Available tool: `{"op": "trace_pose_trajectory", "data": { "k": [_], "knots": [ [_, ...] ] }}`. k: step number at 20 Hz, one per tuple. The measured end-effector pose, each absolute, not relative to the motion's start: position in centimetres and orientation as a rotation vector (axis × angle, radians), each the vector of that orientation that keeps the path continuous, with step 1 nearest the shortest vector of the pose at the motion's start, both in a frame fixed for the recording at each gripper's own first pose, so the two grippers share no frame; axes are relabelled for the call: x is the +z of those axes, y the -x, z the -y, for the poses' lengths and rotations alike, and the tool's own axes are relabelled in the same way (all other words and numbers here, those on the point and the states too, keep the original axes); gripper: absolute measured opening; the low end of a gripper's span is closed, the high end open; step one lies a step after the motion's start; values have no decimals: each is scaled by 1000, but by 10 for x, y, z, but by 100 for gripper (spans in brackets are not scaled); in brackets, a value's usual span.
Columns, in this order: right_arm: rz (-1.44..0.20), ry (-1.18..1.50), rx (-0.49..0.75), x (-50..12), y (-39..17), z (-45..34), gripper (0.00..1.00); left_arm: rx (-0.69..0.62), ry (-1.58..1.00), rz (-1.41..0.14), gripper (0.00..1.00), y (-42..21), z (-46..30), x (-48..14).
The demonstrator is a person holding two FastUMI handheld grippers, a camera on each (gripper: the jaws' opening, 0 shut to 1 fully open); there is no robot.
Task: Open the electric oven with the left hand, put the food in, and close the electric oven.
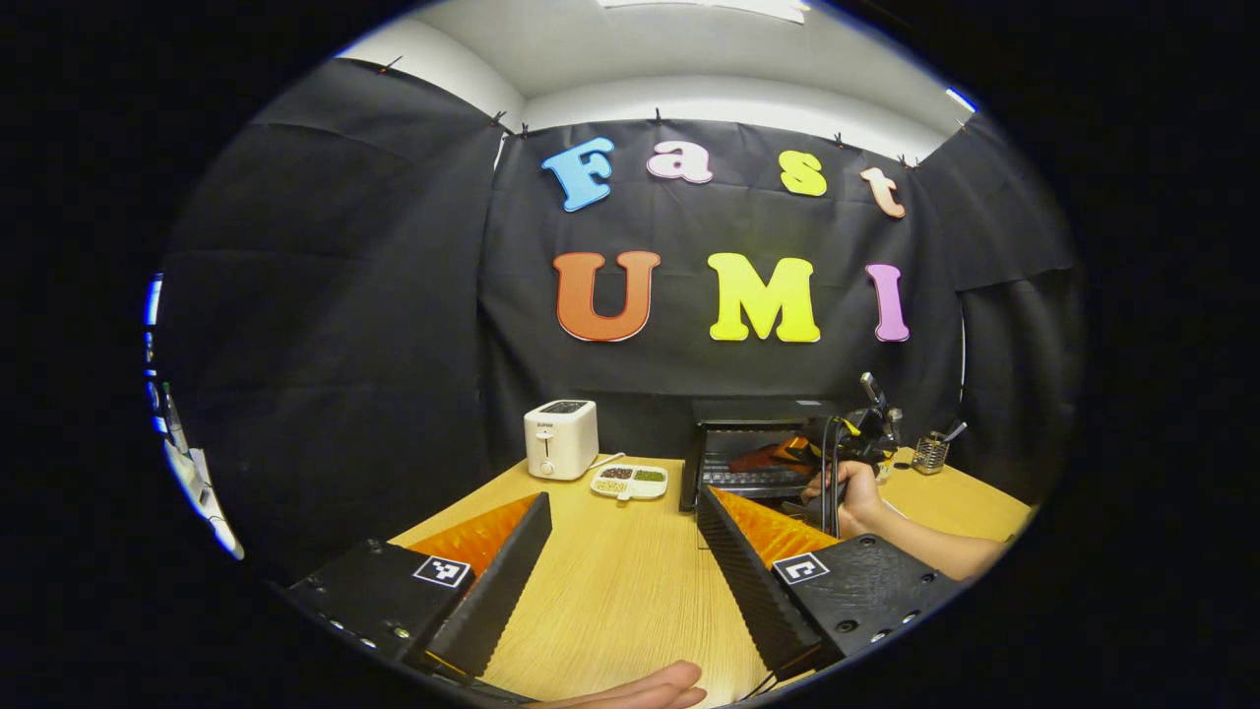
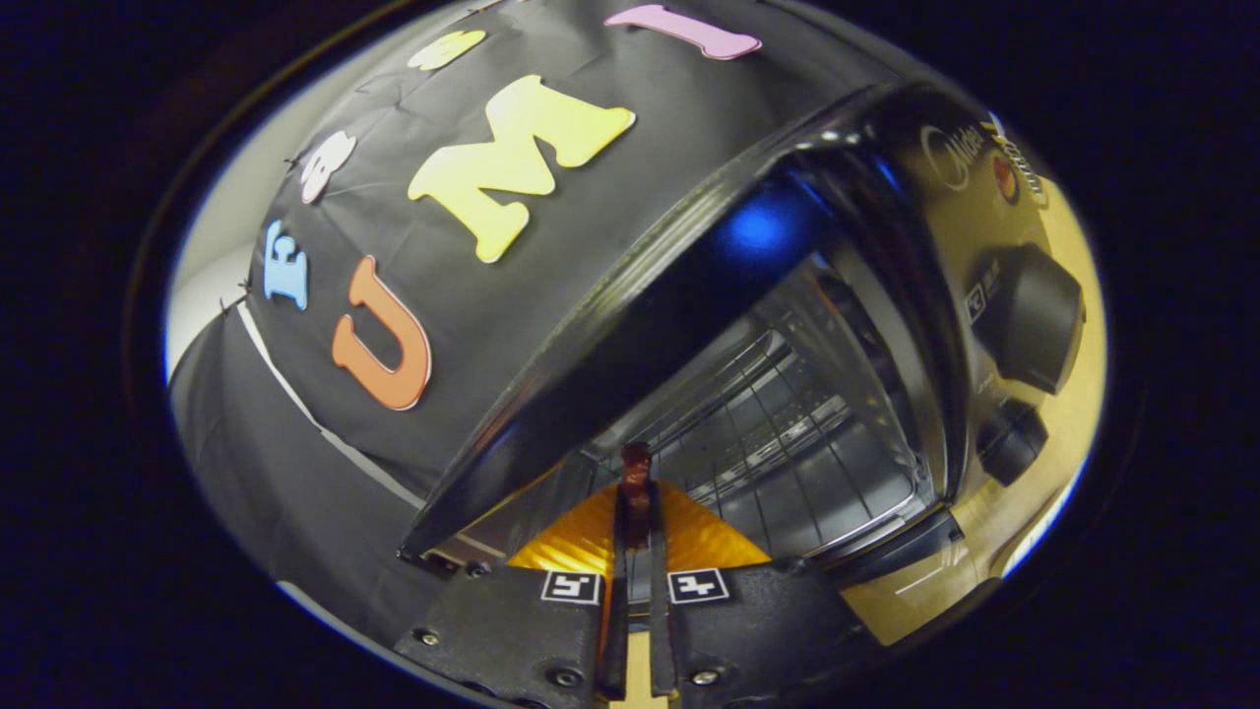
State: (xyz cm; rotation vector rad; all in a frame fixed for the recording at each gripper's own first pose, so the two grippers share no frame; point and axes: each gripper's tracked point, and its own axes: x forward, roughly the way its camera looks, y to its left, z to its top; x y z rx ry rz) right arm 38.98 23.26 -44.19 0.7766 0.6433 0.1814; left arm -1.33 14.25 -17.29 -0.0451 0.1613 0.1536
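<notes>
The black electric oven [image 1: 750, 433] stands at the back of the wooden table [image 1: 630, 591] with its door open. In the right gripper view the oven [image 2: 689, 295] looks tilted and its wire rack [image 2: 787, 433] lies just ahead. My right gripper [image 2: 636, 497] is shut on a thin dark red-brown piece of food [image 2: 636, 463] at the oven's mouth. The left gripper view shows that right gripper [image 1: 858, 433], held by a hand [image 1: 854, 492], in front of the oven. My left gripper [image 1: 622, 500] hangs open over the table with nothing between its fingers.
A white toaster [image 1: 560, 439] stands left of the oven, with a white divided dish [image 1: 630, 482] beside it. A metal cup [image 1: 929, 453] sits to the oven's right. Two knobs [image 2: 1024, 315] are on the oven's front panel. Part of a hand [image 1: 640, 689] shows at the bottom edge.
</notes>
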Motion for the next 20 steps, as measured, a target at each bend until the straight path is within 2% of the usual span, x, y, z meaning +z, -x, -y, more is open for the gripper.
{"op": "trace_pose_trajectory", "data": {
  "k": [5,7,11,13,15,17,20],
  "knots": [
    [-651,-662,168,-448,-388,-230,14,149,49,-184,96,13,-138,-186],
    [-648,-509,136,-450,-385,-224,17,144,61,-185,96,13,-136,-191],
    [-592,-251,103,-449,-381,-209,31,119,103,-186,96,17,-128,-197],
    [-566,-175,88,-447,-384,-202,33,120,109,-201,95,19,-127,-201],
    [-557,-168,101,-440,-383,-203,33,117,113,-201,95,22,-124,-199],
    [-556,-187,118,-432,-378,-201,39,104,113,-196,93,26,-120,-195],
    [-526,-194,143,-406,-346,-193,41,102,111,-194,93,32,-117,-191]
  ]
}}
